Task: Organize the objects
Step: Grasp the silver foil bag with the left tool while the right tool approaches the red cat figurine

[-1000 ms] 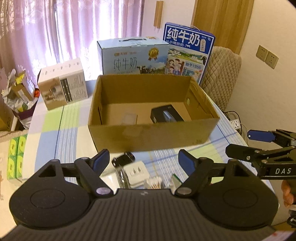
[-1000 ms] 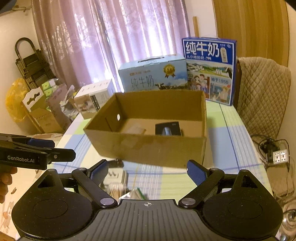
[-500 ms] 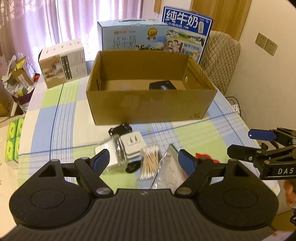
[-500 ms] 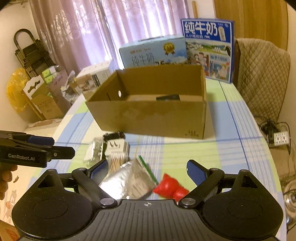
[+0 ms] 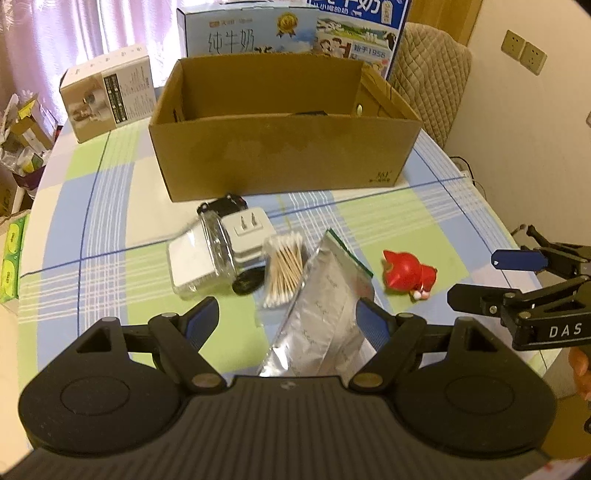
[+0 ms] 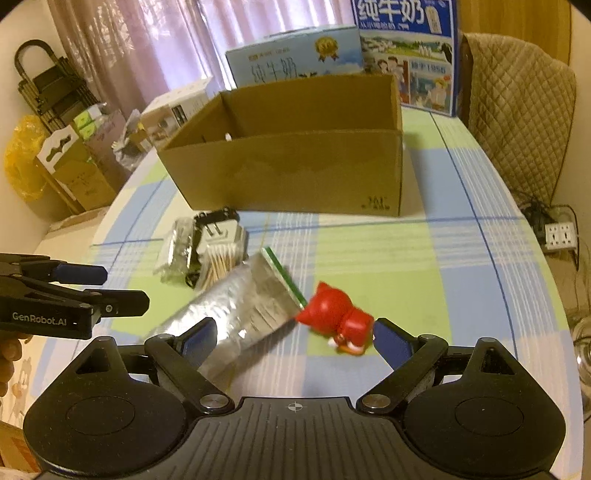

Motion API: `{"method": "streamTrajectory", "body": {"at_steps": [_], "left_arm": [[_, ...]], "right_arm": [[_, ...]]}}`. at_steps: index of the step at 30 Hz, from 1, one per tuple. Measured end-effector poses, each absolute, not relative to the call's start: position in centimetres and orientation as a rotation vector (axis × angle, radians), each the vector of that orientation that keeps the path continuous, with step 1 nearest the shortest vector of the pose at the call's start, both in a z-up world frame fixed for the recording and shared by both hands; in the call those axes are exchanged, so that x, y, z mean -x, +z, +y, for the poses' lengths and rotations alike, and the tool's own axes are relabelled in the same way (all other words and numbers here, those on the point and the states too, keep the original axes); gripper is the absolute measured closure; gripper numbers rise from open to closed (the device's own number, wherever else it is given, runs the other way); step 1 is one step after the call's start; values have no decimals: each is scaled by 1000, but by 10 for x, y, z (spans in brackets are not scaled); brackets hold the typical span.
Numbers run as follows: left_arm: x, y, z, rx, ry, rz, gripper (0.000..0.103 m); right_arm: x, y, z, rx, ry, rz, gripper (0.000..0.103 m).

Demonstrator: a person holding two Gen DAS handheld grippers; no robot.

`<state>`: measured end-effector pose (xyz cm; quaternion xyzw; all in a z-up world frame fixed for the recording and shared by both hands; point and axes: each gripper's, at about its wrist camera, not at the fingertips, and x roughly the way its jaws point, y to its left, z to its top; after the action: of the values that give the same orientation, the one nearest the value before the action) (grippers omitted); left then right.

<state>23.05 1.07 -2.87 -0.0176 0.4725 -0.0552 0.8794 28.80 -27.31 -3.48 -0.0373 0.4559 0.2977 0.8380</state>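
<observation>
An open cardboard box (image 5: 284,147) (image 6: 295,170) stands on the checked tablecloth, a dark item barely showing inside. In front of it lie a black toy car (image 5: 225,204), a white plug adapter (image 5: 245,232), a clear-wrapped white pack (image 5: 195,258), a cotton swab bundle (image 5: 282,269), a silver foil pouch (image 5: 325,306) (image 6: 240,314) and a red figurine (image 5: 408,273) (image 6: 338,317). My left gripper (image 5: 286,319) is open above the pouch. My right gripper (image 6: 295,339) is open, the figurine near its right finger.
Two blue milk cartons (image 5: 251,33) (image 6: 406,55) stand behind the box, a white product box (image 5: 109,92) at the back left. A quilted chair (image 6: 517,122) is at the right. The table edge curves on both sides; clutter and bags sit on the floor at the left (image 6: 70,162).
Both grippers have pulled back and tilted down from the box. The loose objects in front of the box have come into view; the box interior is now mostly hidden.
</observation>
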Motion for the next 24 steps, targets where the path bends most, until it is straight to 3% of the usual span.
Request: {"method": "streamTrajectory", "body": {"at_steps": [24], "left_arm": [[-232,-71,-5,-2,-148,1085,24]], "right_arm": [[-287,-74,-292,128,571,1022,14]]}}
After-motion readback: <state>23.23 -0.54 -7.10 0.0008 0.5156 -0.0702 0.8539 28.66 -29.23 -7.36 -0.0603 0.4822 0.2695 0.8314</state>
